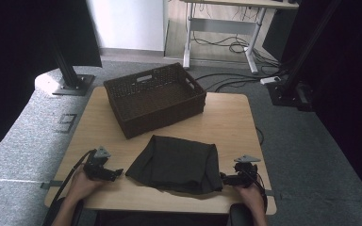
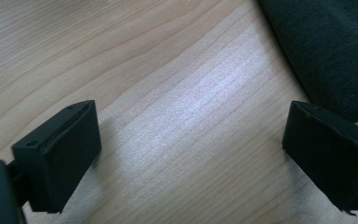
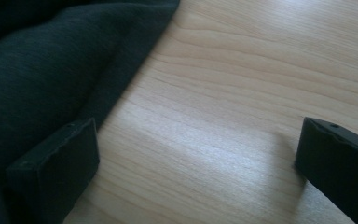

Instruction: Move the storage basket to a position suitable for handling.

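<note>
With both my left gripper and right gripper gaping empty, I'd pinch the soft, limp dark folded cloth by its side edges.

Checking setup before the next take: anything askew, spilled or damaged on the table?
Nothing spilled or damaged. The dark cloth lies loosely folded at a slant near the front edge, and the basket sits turned at an angle to the table.

A dark grey cloth, folded flat into a rough rectangle, lies on the near half of the table. Its edges are slightly uneven, wider toward the person
</note>
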A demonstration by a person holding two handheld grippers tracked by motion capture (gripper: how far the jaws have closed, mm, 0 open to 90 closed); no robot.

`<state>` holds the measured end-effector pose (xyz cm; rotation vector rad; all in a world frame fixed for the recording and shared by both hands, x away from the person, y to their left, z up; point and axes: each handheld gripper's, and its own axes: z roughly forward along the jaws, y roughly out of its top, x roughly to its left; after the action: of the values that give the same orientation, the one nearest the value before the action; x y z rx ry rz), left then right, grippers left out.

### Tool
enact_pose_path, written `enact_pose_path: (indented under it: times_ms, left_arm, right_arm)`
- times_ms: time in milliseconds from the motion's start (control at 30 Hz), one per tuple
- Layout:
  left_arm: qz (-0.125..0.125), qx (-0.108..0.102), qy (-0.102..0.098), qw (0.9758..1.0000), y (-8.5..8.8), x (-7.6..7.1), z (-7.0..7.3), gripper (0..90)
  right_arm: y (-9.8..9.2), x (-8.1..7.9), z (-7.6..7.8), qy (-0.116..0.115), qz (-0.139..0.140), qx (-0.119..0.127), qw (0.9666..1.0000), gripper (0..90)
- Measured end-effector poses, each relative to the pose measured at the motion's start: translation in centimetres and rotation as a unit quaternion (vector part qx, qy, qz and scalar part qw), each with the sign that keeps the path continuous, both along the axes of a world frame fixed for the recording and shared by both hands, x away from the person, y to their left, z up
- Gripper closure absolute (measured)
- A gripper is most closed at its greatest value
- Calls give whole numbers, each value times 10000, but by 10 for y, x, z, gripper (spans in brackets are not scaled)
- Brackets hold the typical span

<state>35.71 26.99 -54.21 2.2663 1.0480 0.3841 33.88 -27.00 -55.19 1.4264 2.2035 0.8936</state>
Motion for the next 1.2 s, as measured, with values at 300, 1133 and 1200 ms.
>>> enact_pose_path:
  times_ms: [300,1133,1200]
  left_arm:
    - [-59,-257,-177,9995,-11,11,21,120]
    - [-860,-336,-250,9954,-102,65,46,258]
    - [-866,-455,-228,9949,-110,72,44,277]
  right_arm:
    - [0,5,21,-142,83,294,9994,28]
    - [39,56,50,-132,534,349,9979,274]
    - [43,64,50,-118,560,306,9979,315]
